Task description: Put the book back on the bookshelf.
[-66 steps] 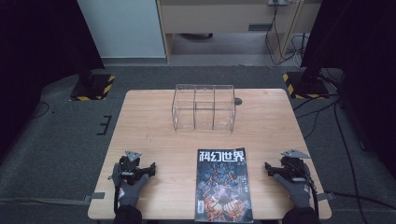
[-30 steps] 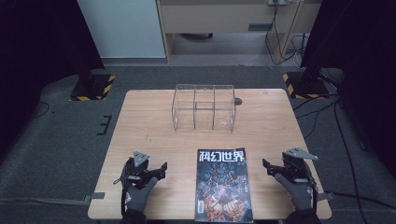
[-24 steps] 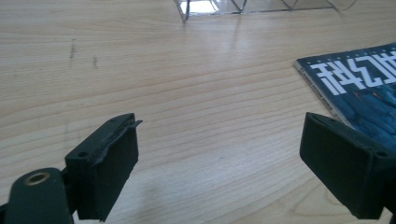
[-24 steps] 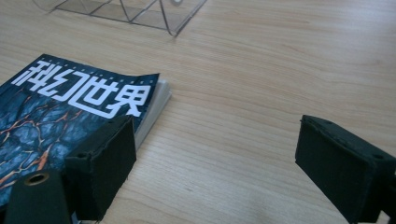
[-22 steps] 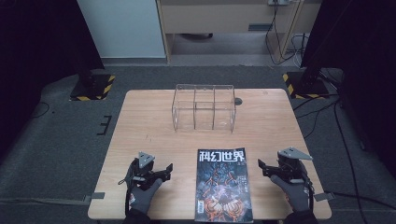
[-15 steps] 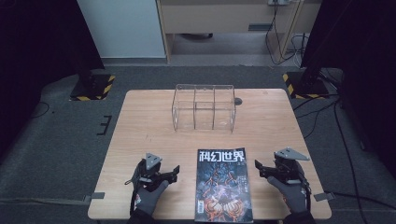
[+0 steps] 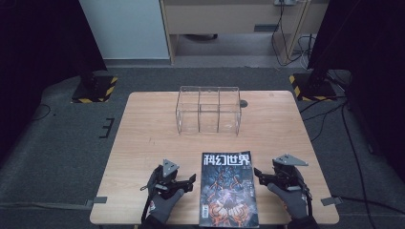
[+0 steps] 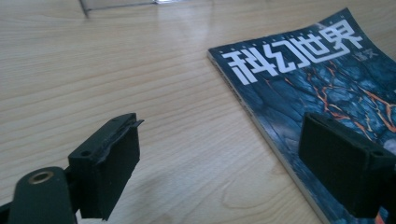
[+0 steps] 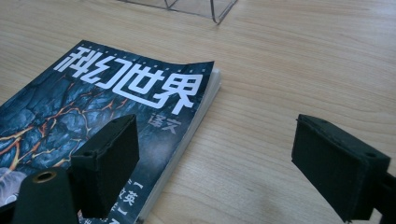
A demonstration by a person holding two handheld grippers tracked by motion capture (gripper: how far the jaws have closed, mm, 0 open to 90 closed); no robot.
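Bottom centre of high view: magazine (image 7: 226, 189) flat on table (image 7: 143, 138). Left gripper (image 7: 187, 182) at its left edge, jaws spread; right gripper (image 7: 260, 175) at its right edge, jaws spread. Clear acrylic box (image 7: 208, 110) beyond, frame centre.

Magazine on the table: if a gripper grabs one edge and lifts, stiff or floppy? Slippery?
Probably floppy: the magazine is a thin soft-cover stack, and its cover corner already curls up in the right gripper view, so it should sag from one edge. The glossy cover may slip on the wooden table when pushed. Likely light and not fragile, though pages could crease.
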